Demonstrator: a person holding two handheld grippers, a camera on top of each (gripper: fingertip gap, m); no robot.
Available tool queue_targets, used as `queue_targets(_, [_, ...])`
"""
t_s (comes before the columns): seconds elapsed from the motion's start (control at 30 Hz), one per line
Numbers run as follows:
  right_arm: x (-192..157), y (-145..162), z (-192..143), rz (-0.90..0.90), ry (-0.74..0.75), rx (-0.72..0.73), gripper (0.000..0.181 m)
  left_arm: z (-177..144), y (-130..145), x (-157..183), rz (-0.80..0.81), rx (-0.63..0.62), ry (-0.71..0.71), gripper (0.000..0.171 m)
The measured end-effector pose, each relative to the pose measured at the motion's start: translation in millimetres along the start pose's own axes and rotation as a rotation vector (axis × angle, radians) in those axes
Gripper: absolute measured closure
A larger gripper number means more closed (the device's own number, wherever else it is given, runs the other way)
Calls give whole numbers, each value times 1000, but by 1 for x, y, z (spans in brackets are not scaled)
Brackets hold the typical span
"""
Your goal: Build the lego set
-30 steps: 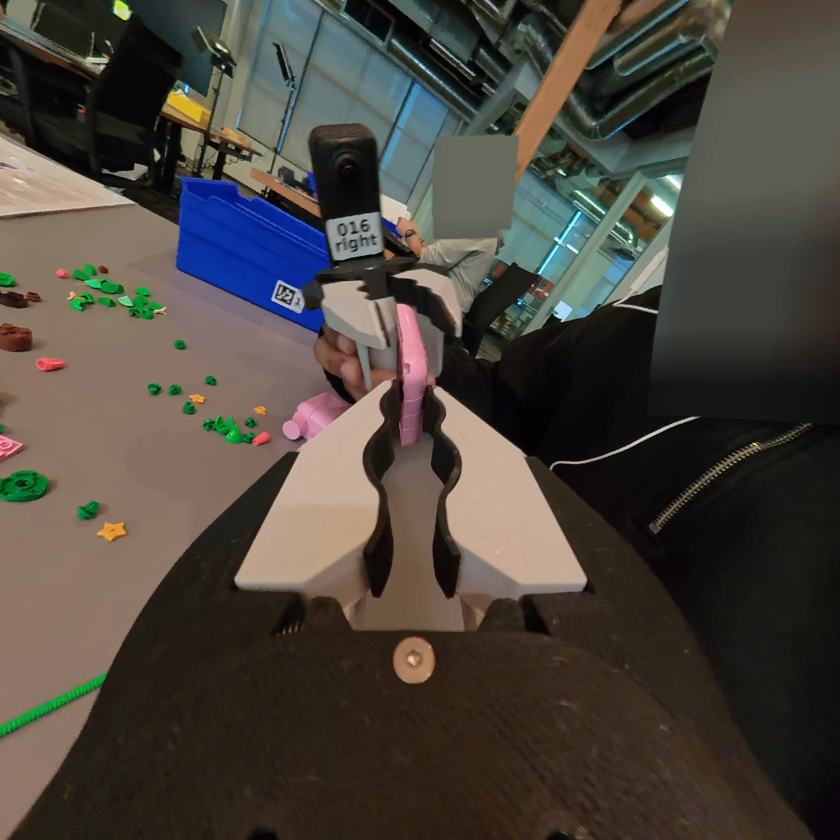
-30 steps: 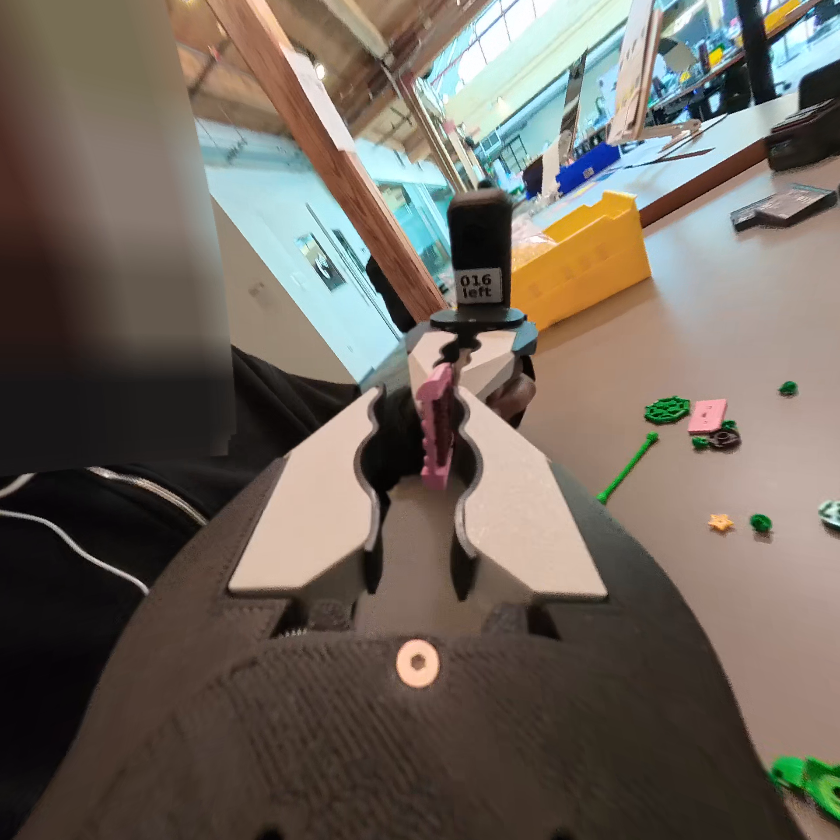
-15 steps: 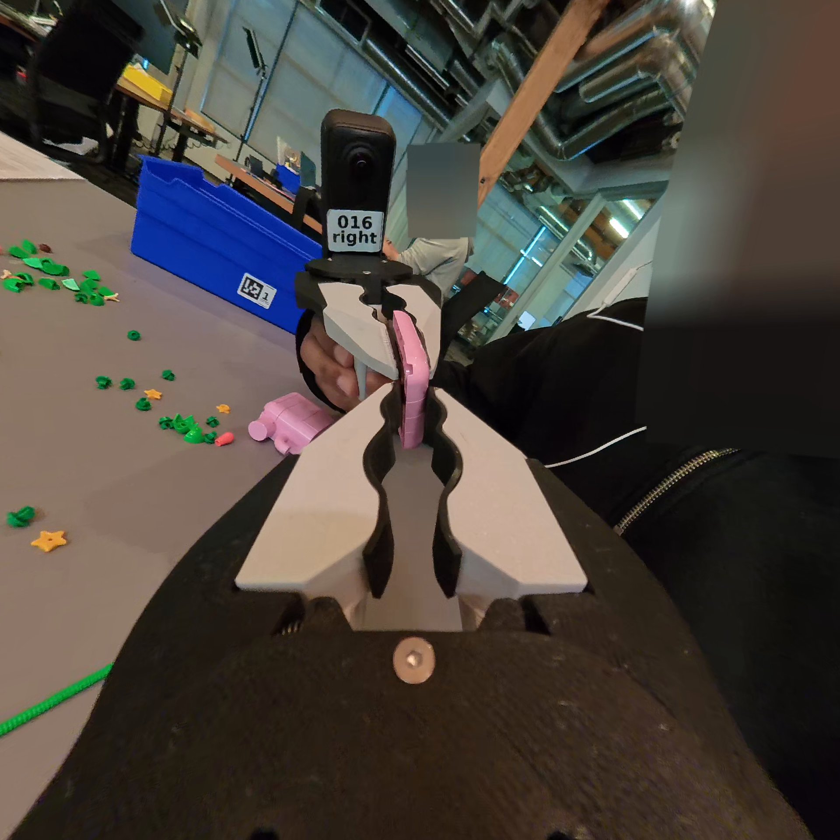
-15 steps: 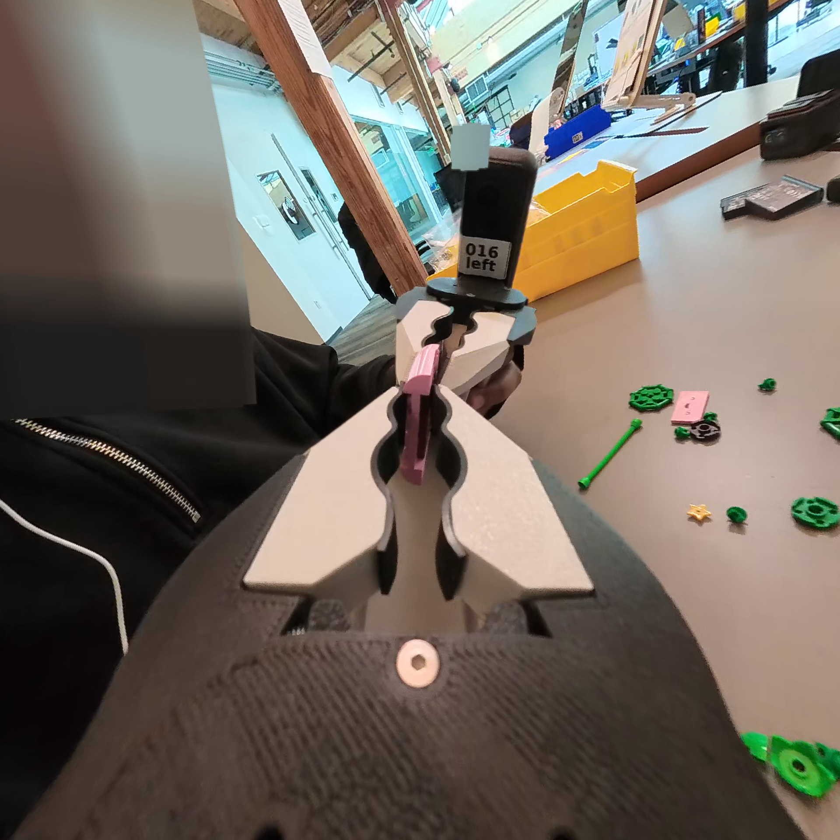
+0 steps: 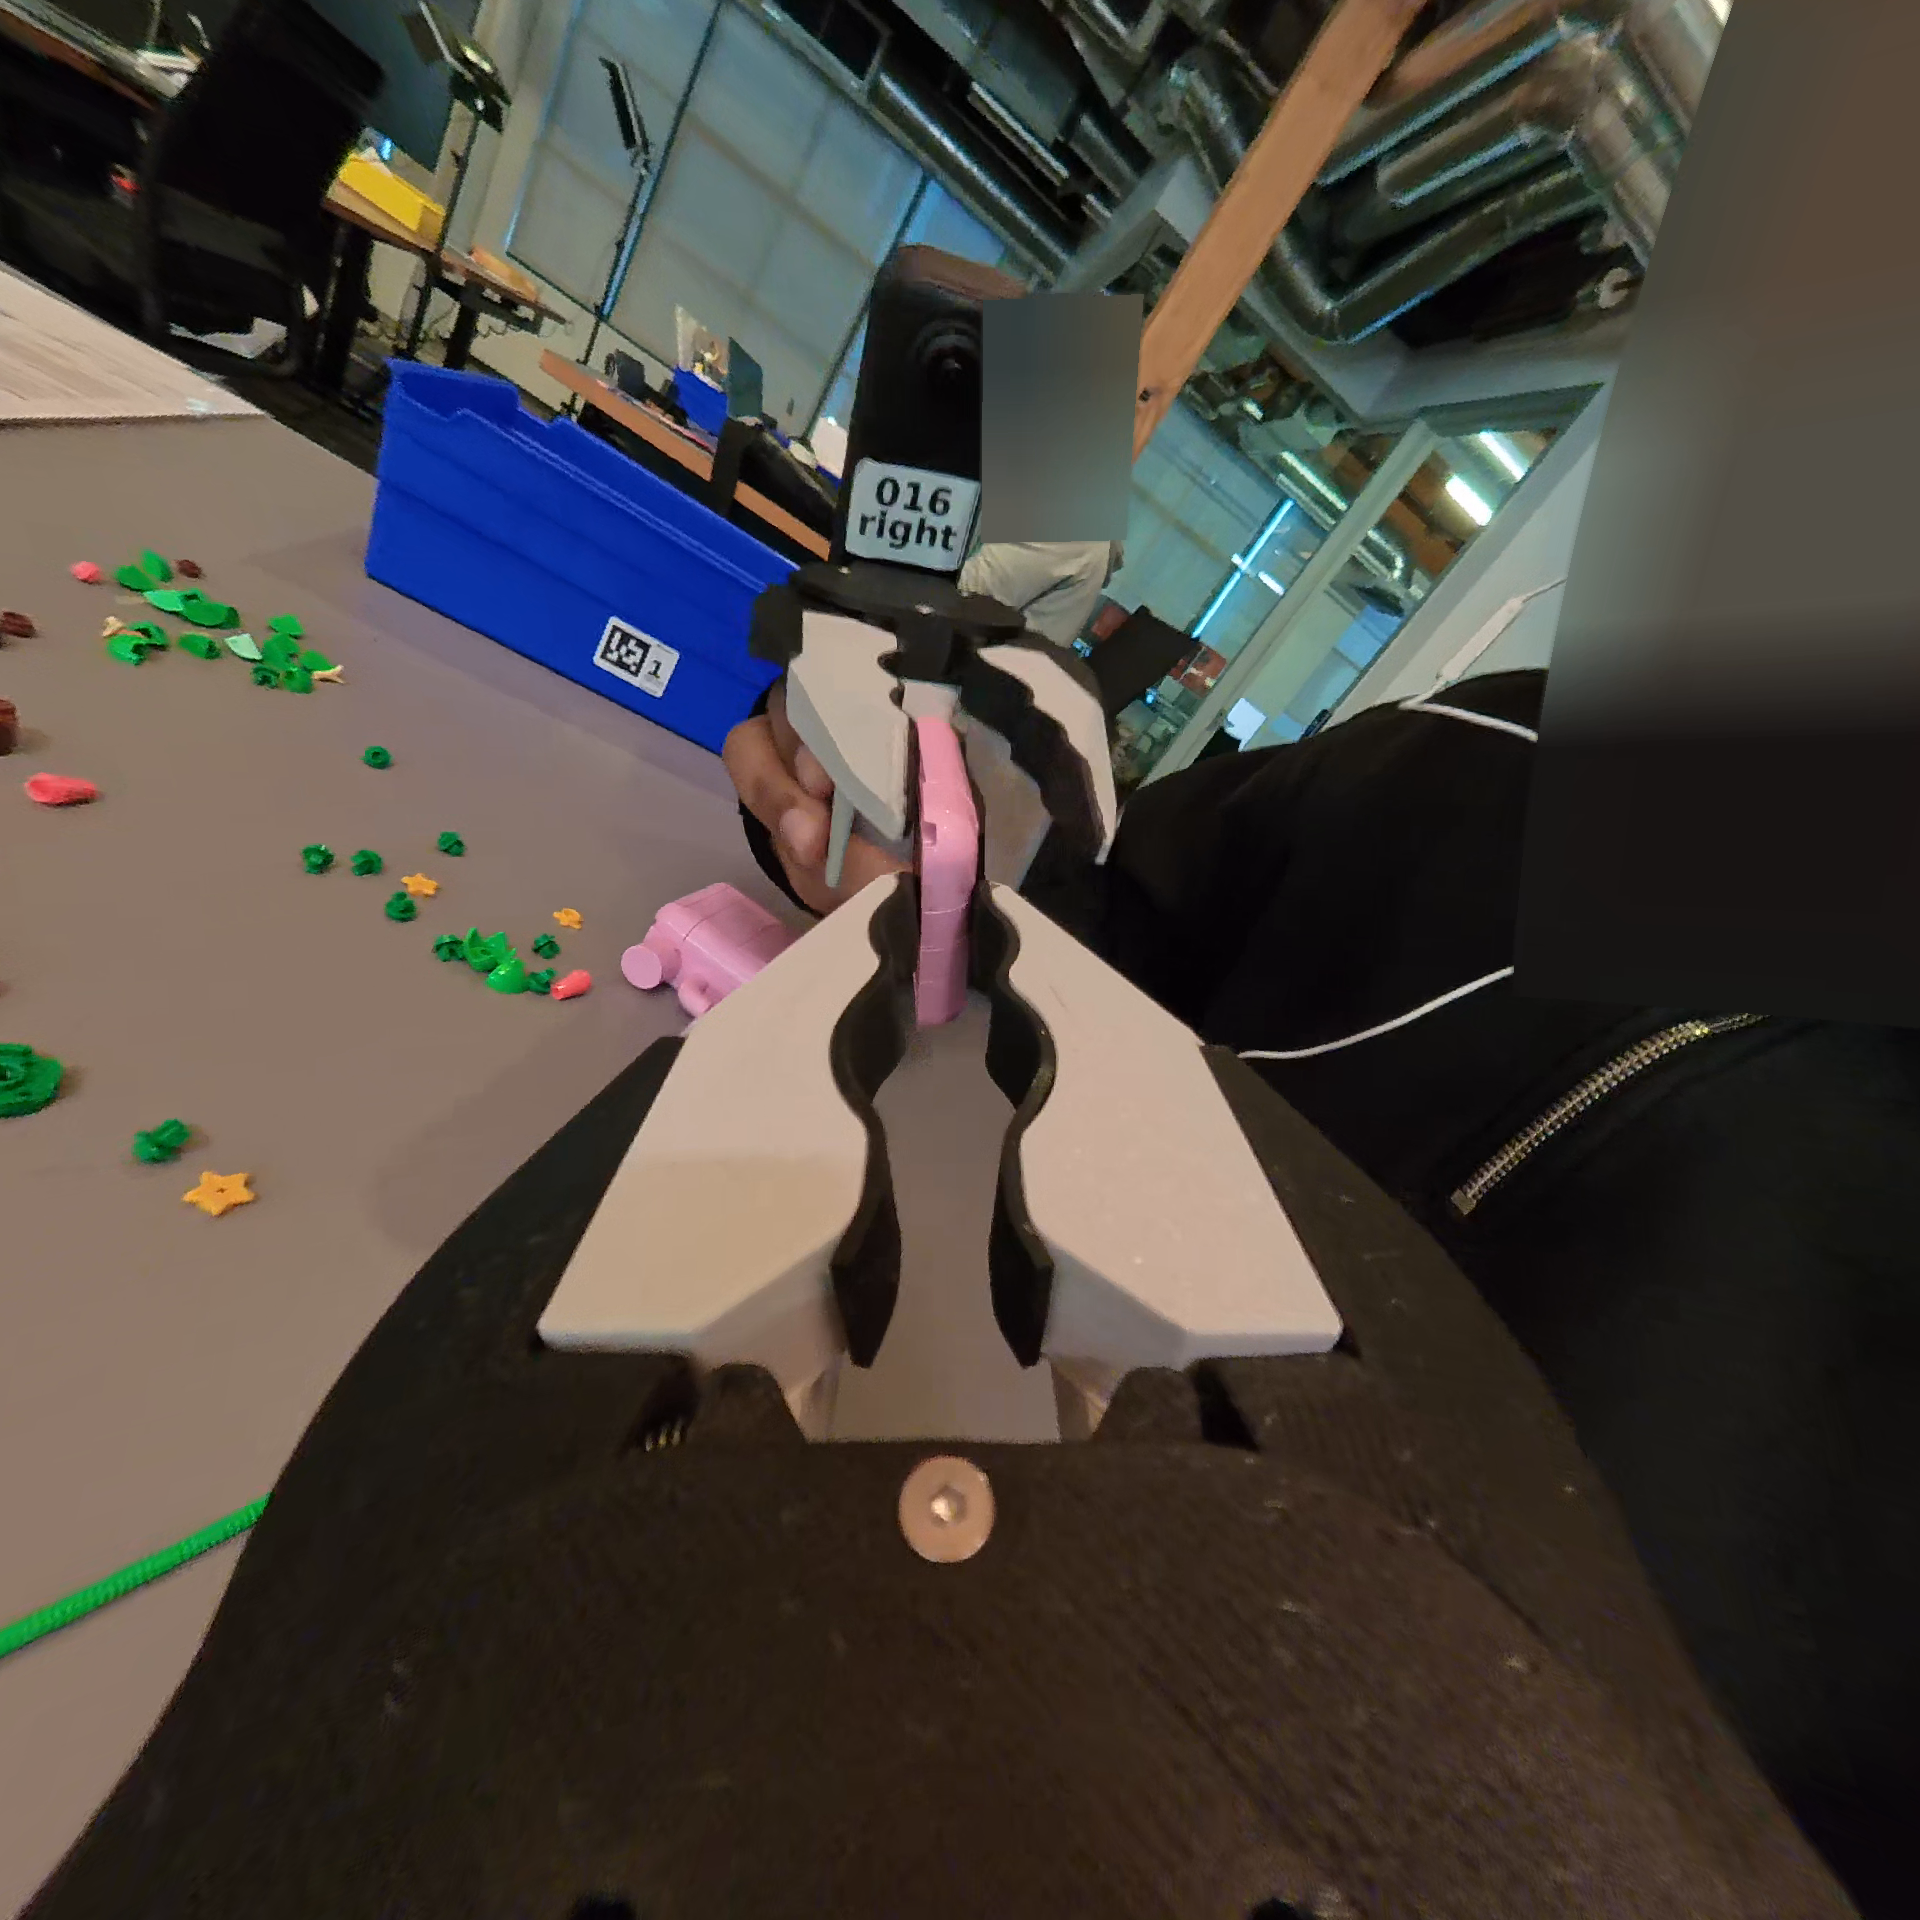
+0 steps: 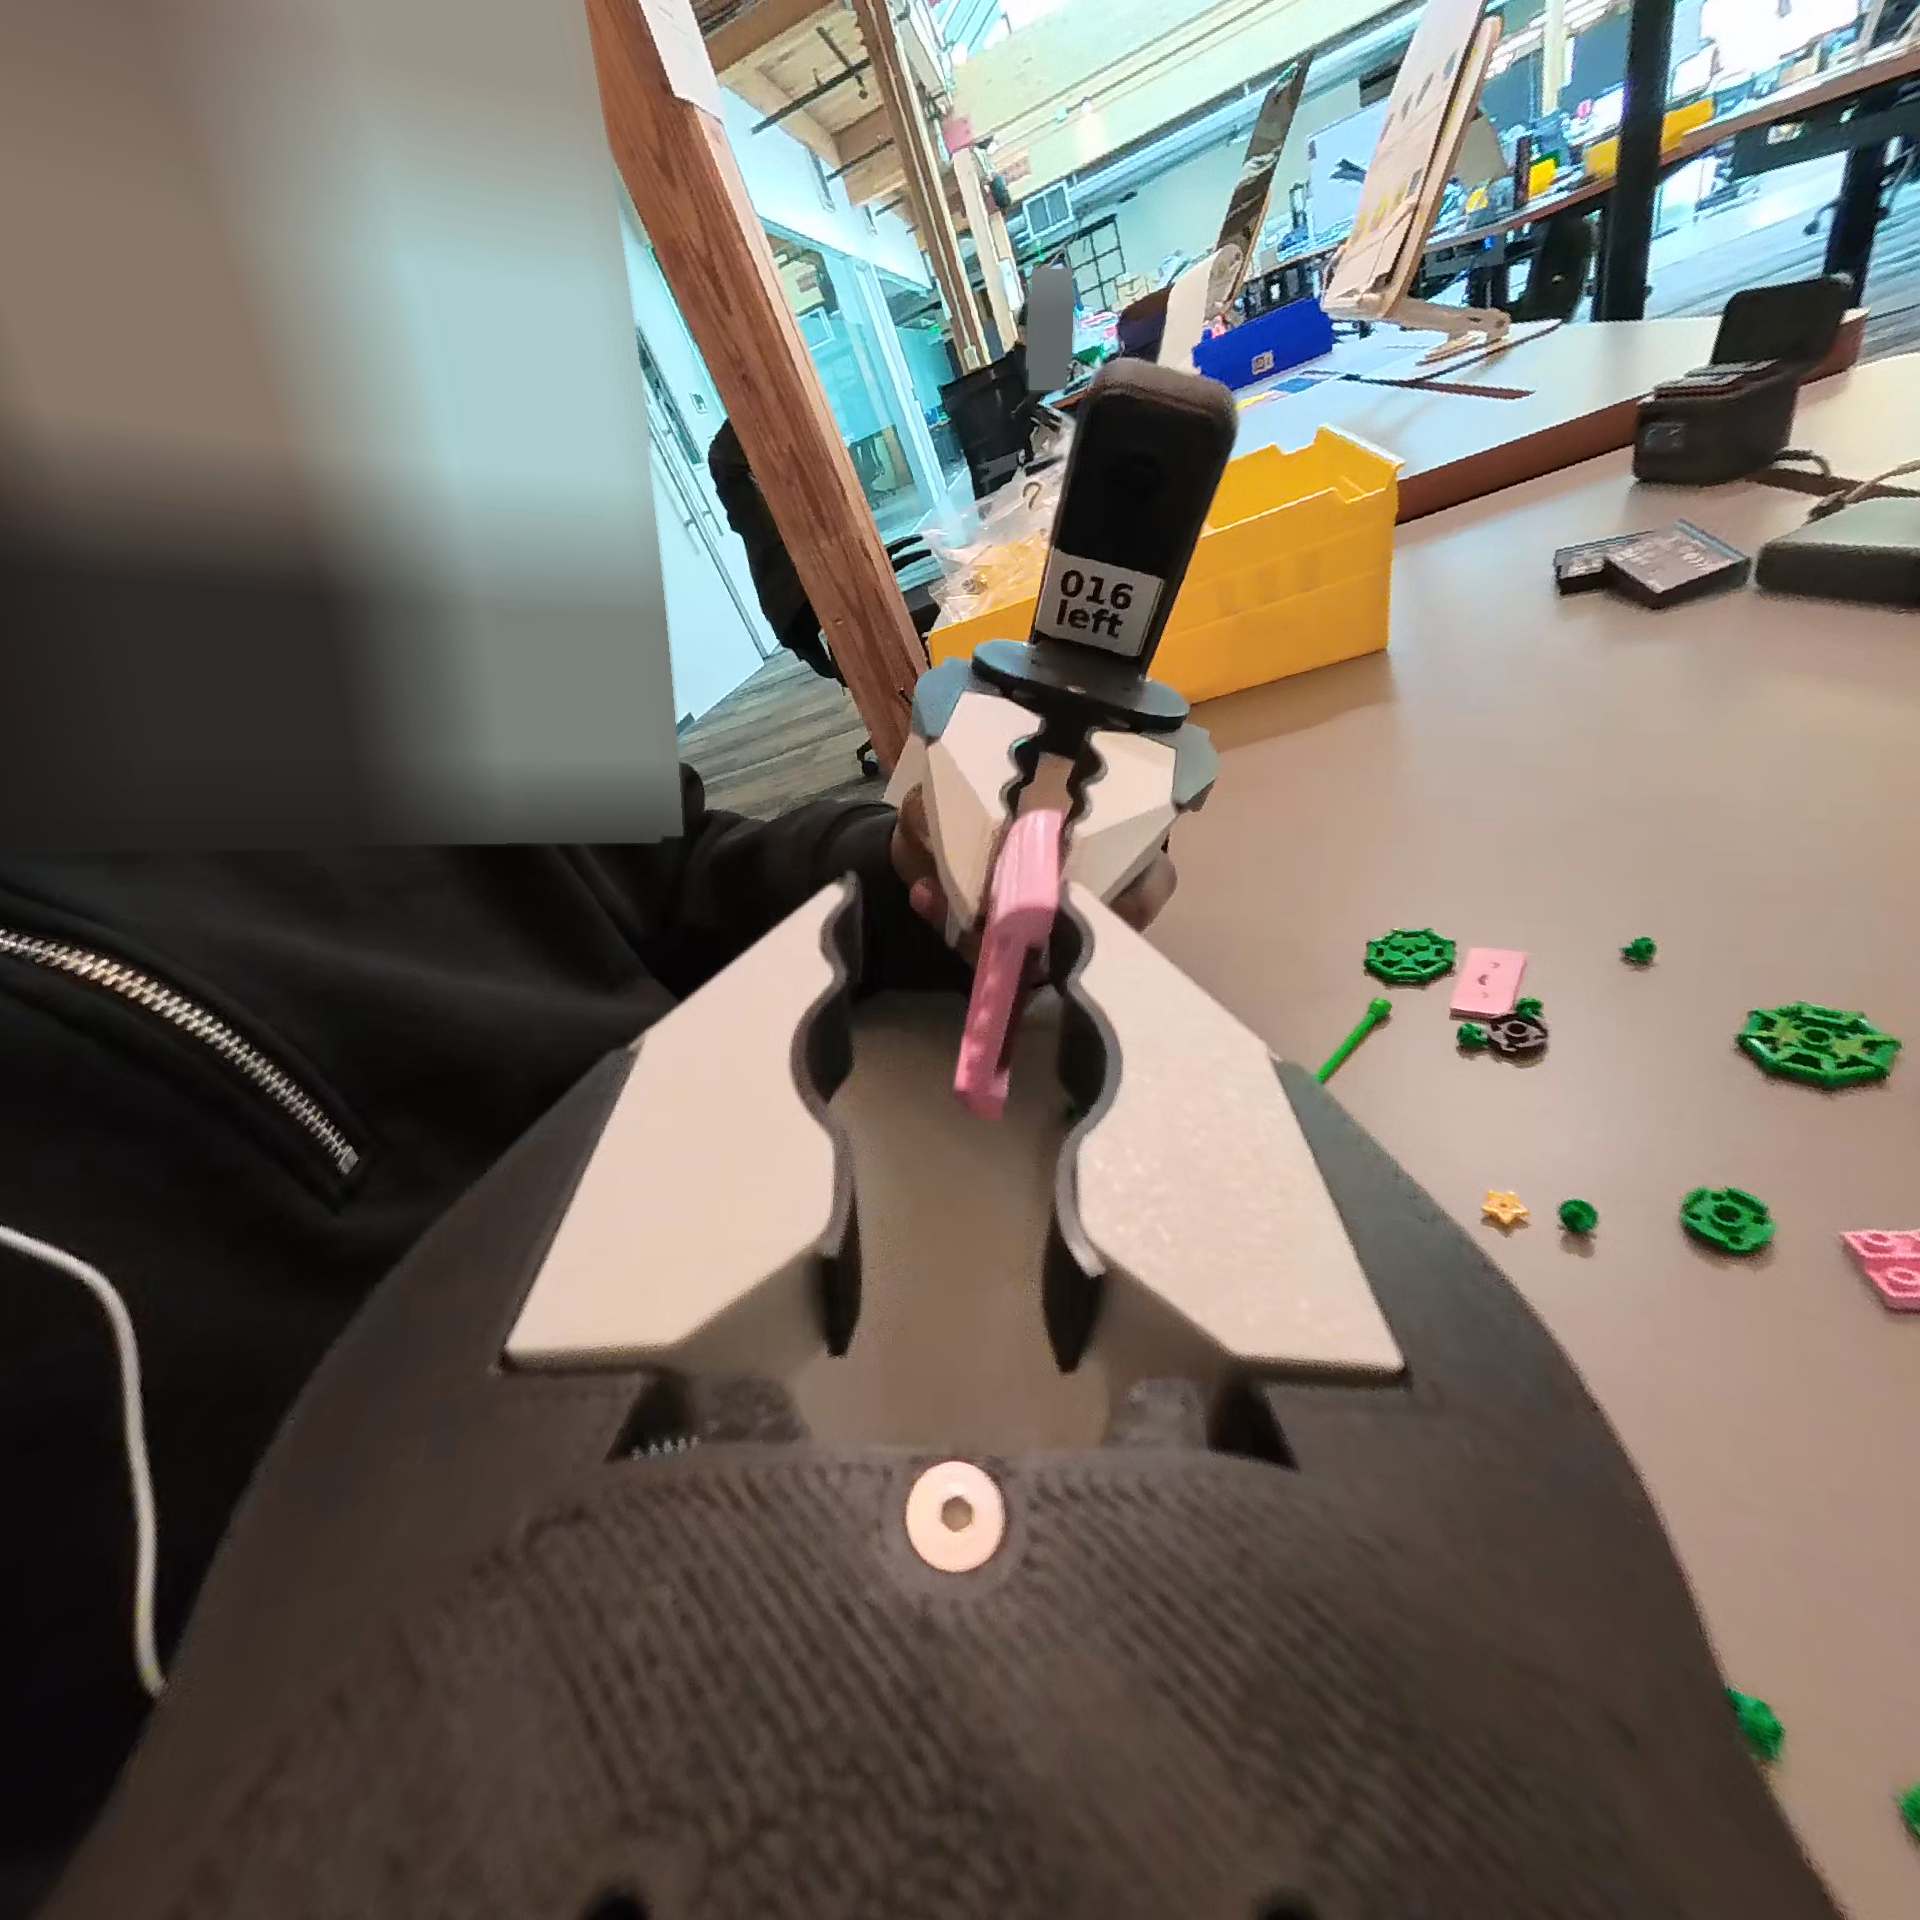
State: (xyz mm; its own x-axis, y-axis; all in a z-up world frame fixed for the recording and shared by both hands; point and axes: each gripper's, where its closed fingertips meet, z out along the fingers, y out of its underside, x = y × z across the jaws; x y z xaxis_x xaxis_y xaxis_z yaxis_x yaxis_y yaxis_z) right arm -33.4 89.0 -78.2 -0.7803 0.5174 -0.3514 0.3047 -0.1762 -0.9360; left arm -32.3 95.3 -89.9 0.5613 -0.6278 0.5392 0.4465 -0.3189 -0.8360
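Pink lego assembly (image 5: 943,878), held in air above bench (image 5: 312,1039) — left tool (image 5: 940,935) pinching it, right tool (image 6: 961,997) spread around it: regrip squarely, press straight.

An open-plan workshop or lab in an industrial building. Bare metal ducts (image 5: 1455,135) and pipes across the upper right of the left wrist view, a slanting timber beam (image 6: 769,343) left of centre in the right wrist view, glass partitions behind. Long work surface (image 6: 1558,810) carrying a yellow parts bin (image 6: 1278,582); a blue parts bin (image 5: 540,561) at centre left. More benches and display boards at upper right.
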Motion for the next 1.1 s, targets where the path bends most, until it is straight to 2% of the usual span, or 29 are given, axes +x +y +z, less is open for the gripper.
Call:
queue_targets(0.1, [4,-1,-4,10,7,9,157,3,8,0,6,-44,3,167])
queue_targets(0.2, [6,-4,-7,58,-16,33,181,7,16,0,25,-86,-3,168])
queue_targets(0.37, [13,2,-7,91,7,6,181,7,17,-1,73,-89,-27,168])
queue_targets(0.43, [12,3,-7,98,-3,-2,161,8,17,0,66,-88,-24,168])
queue_targets(0.6, [9,10,-5,170,-58,-26,174,6,16,-2,67,-84,-32,168])
queue_targets(0.7, [10,8,-5,198,-67,-10,175,6,14,-2,75,-66,-33,167])
queue_targets(0.77, [9,11,-2,219,-77,-22,175,8,11,1,72,-42,-27,161])
queue_targets(0.87, [10,9,0,237,-79,4,175,8,11,0,91,-45,-50,166])
queue_targets(1.1, [11,7,1,210,-43,18,175,6,8,-1,62,-29,-48,165])
